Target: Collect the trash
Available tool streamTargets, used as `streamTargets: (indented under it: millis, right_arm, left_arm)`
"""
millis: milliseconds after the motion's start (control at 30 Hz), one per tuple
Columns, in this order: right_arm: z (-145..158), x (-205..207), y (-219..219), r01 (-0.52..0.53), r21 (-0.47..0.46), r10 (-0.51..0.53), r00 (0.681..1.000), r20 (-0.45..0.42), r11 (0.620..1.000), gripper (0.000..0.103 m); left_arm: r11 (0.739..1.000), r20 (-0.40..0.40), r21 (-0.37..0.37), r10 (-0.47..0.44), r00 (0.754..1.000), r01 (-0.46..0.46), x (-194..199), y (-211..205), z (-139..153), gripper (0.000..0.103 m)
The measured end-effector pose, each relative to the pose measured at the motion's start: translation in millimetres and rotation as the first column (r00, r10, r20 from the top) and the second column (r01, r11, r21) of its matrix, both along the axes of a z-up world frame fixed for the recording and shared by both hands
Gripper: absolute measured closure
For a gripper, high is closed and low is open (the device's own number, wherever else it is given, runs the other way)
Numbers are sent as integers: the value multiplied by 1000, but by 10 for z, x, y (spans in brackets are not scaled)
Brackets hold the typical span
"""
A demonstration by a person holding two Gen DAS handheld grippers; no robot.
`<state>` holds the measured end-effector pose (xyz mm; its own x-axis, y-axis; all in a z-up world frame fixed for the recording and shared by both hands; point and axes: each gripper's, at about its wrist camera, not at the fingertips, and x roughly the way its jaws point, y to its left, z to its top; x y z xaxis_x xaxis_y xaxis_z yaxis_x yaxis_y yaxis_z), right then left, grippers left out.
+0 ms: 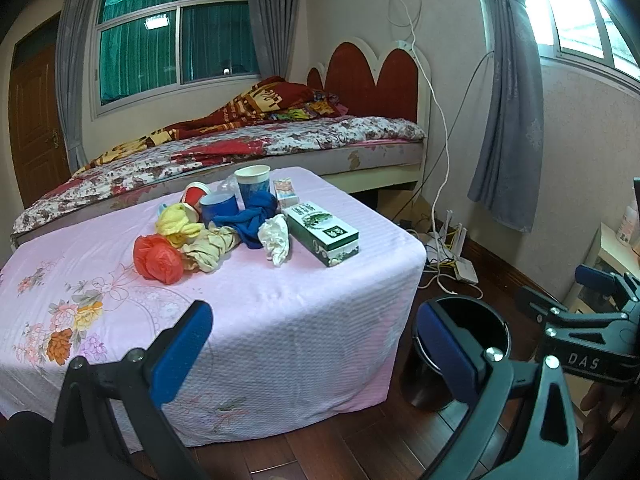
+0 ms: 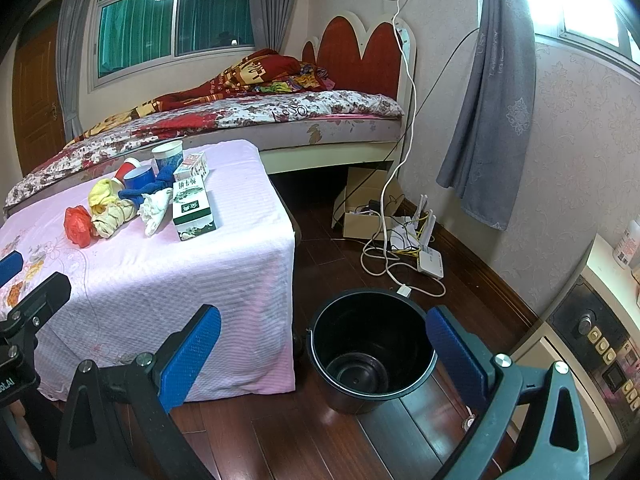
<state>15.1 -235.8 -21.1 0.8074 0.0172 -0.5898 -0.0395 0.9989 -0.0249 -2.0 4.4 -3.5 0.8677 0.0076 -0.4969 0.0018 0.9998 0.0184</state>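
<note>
A heap of trash lies on a pink-covered table (image 1: pixel 280 312): a red plastic bag (image 1: pixel 158 258), yellow and beige rags (image 1: pixel 184 226), a blue cloth (image 1: pixel 250 216), crumpled white paper (image 1: pixel 276 240), a green-and-white box (image 1: pixel 324 236), a smaller box (image 1: pixel 286 194), and paper cups (image 1: pixel 252 184). An empty black bucket (image 2: pixel 370 350) stands on the floor right of the table. My left gripper (image 1: pixel 316 344) is open, well short of the heap. My right gripper (image 2: pixel 324 348) is open too, hovering near the bucket with nothing between its fingers.
A bed (image 1: pixel 240 148) with floral sheets and a red headboard lies behind the table. Cables, a router (image 2: pixel 430 262) and a cardboard box (image 2: pixel 360 216) clutter the floor by the wall. Grey curtains (image 2: pixel 488 92) hang at right. A safe-like cabinet (image 2: pixel 592 344) stands at far right.
</note>
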Motion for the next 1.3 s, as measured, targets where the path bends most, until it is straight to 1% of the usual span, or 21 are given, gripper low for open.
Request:
streamTargets:
  millis: [1067, 1200, 1300]
  right_arm:
    - [13, -3, 4, 0, 2, 0, 1000, -2, 1000, 0]
    - [17, 10, 8, -12, 5, 12, 1000, -6, 1000, 0]
    - [-54, 45, 73, -32, 14, 32, 999, -24, 999, 0]
  left_arm:
    - [1000, 6, 0, 4, 1000, -4, -18, 15, -7, 1]
    - [1000, 4, 1, 14, 1000, -14, 18, 83, -3, 1]
    - [999, -2, -4, 38, 999, -38, 89, 198, 1, 1]
